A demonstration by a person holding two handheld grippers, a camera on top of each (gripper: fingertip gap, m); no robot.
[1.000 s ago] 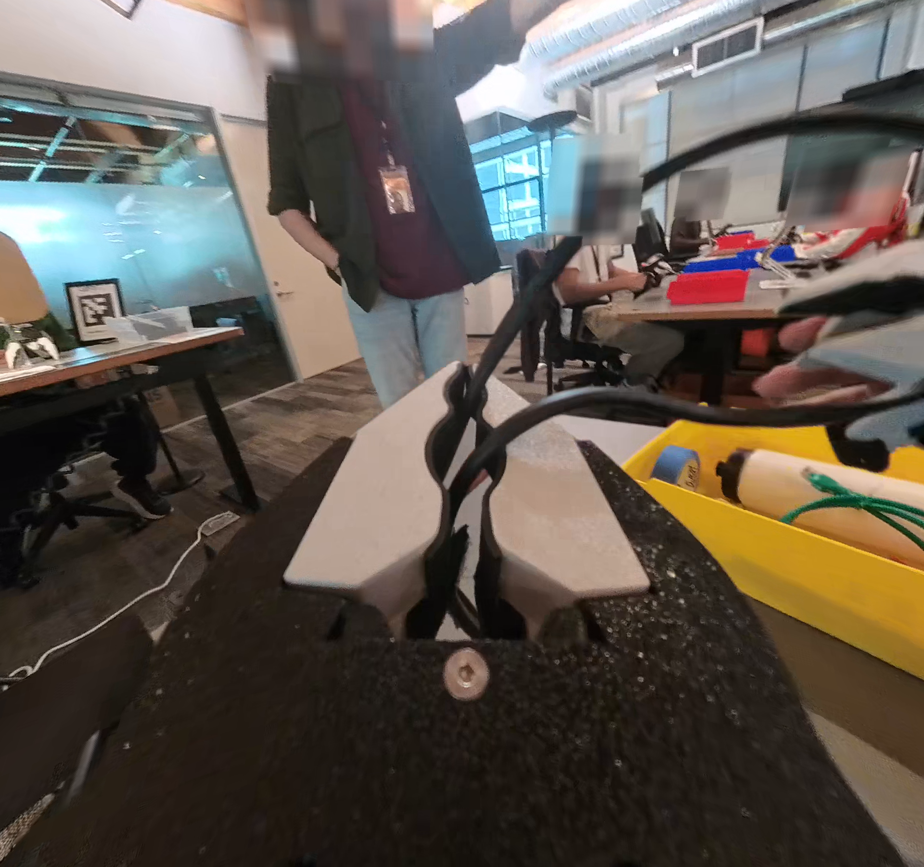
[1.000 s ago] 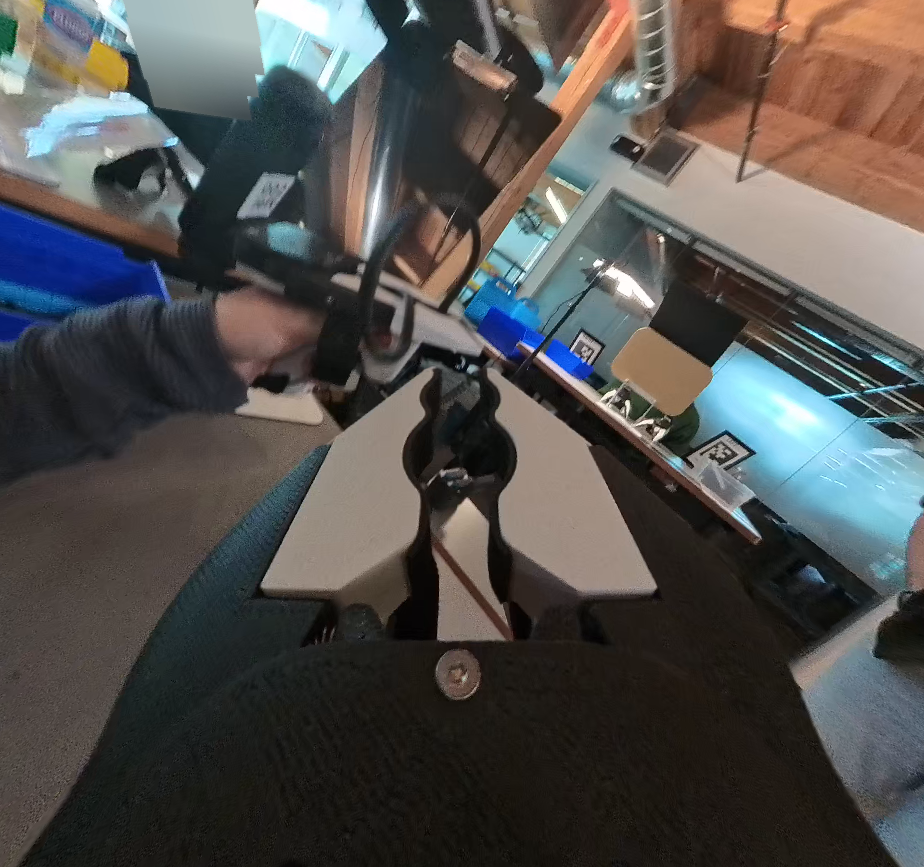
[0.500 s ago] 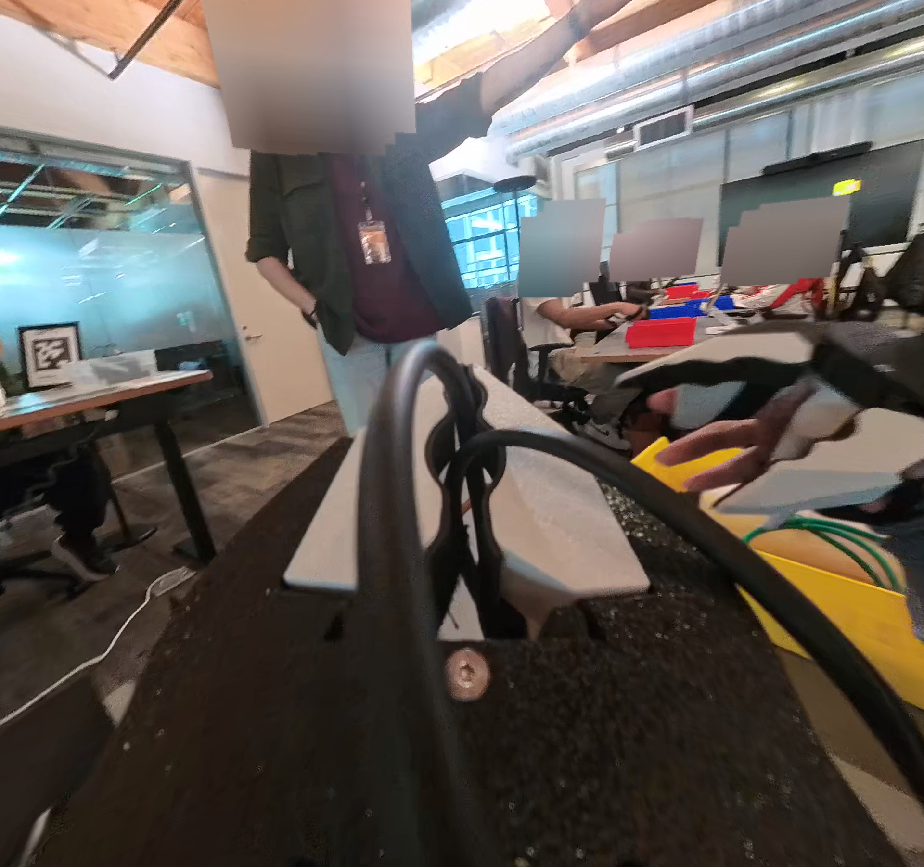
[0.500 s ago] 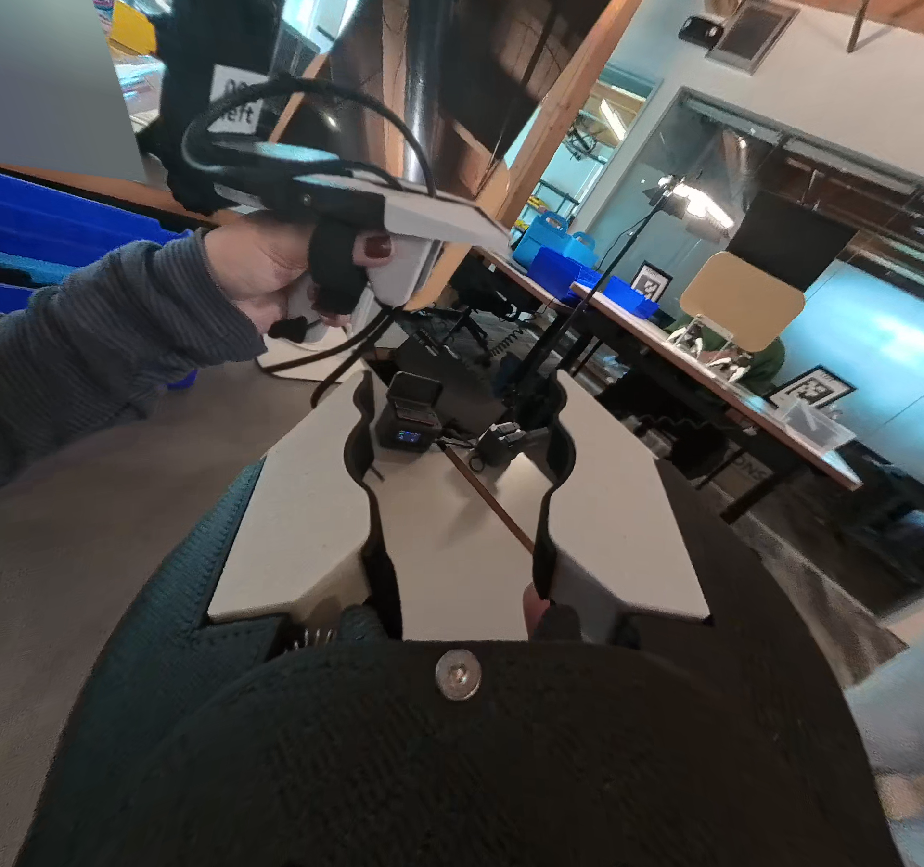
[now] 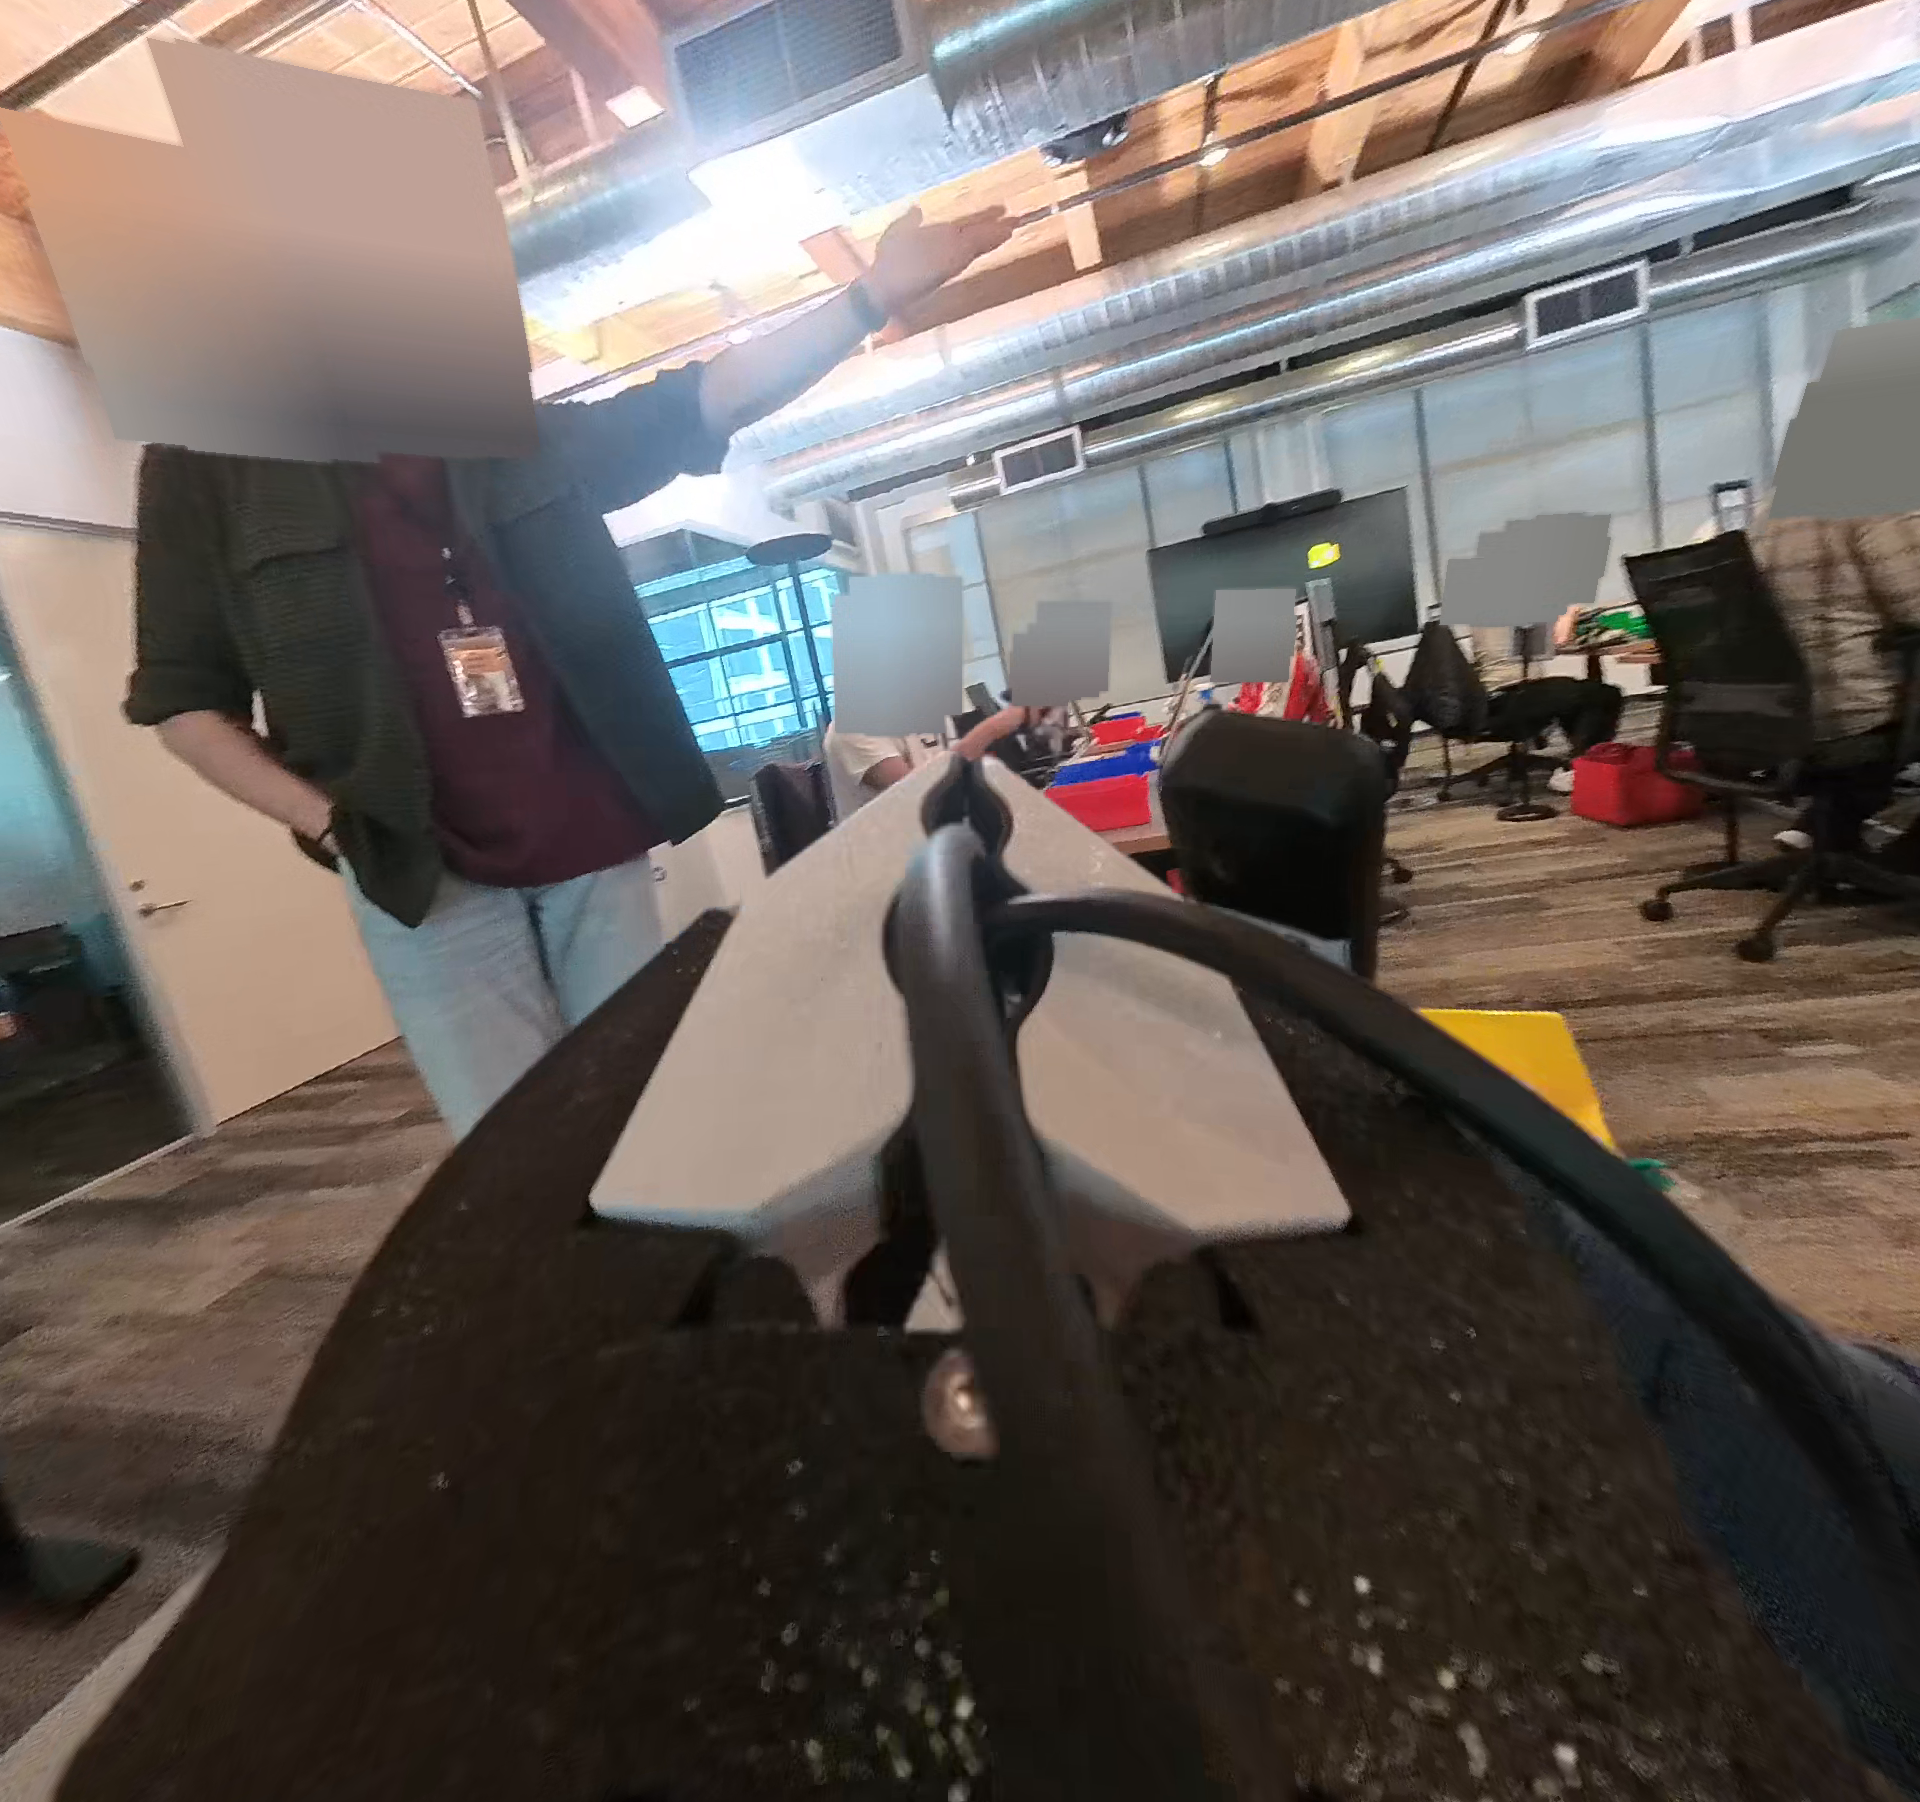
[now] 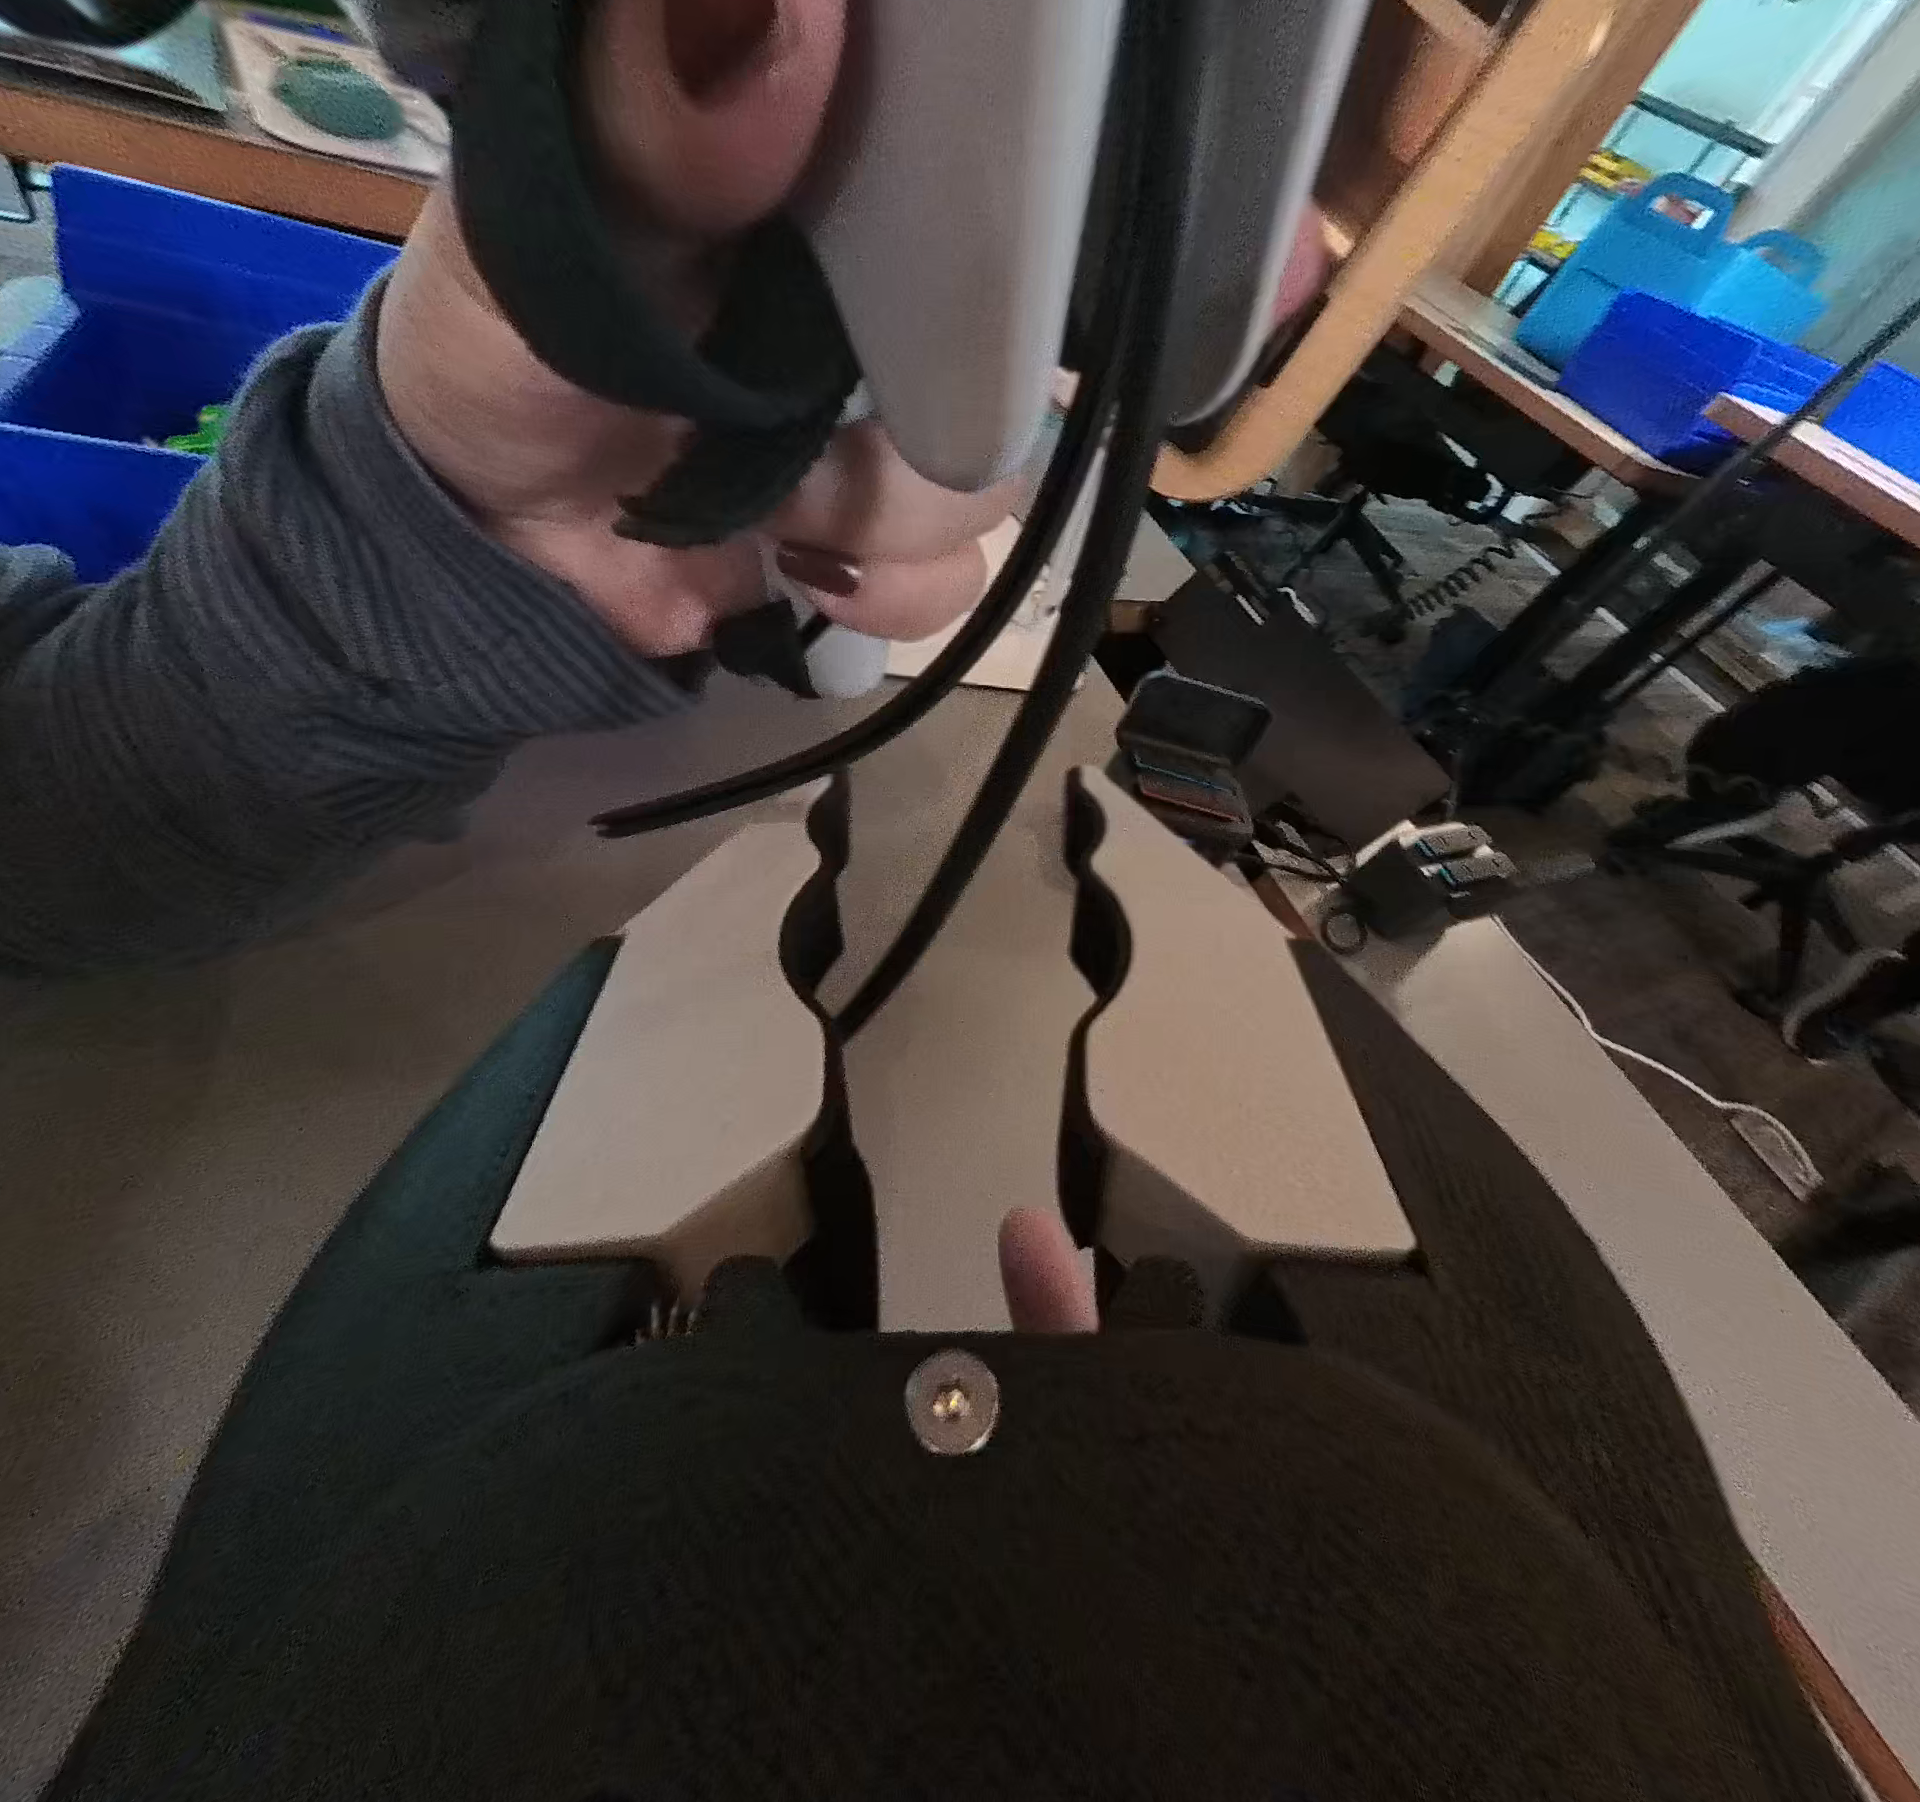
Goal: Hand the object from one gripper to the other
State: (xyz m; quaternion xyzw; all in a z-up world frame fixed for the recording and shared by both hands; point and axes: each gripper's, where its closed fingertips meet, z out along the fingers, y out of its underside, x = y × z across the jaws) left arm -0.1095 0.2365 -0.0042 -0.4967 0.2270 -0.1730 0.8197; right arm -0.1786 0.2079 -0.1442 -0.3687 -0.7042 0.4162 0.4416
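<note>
The object is a black cable. My left gripper is shut on it, and the cable loops back over the fingers toward the camera. In the right wrist view the left gripper hangs close above, held by a hand in a grey sleeve. The cable drops from it in two strands. One strand runs down into the gap of my right gripper, close to the left finger. The right gripper is open, its jaws well apart and closed on nothing.
A person stands close on the left, one arm raised. A yellow bin lies low on the right, with office chairs beyond. Blue bins sit behind the grey table. A small black case lies at the table edge.
My right gripper opened and moved in beneath the left gripper, so the cable now hangs between its fingers. The left gripper tilted upward and stayed shut on the cable.
</note>
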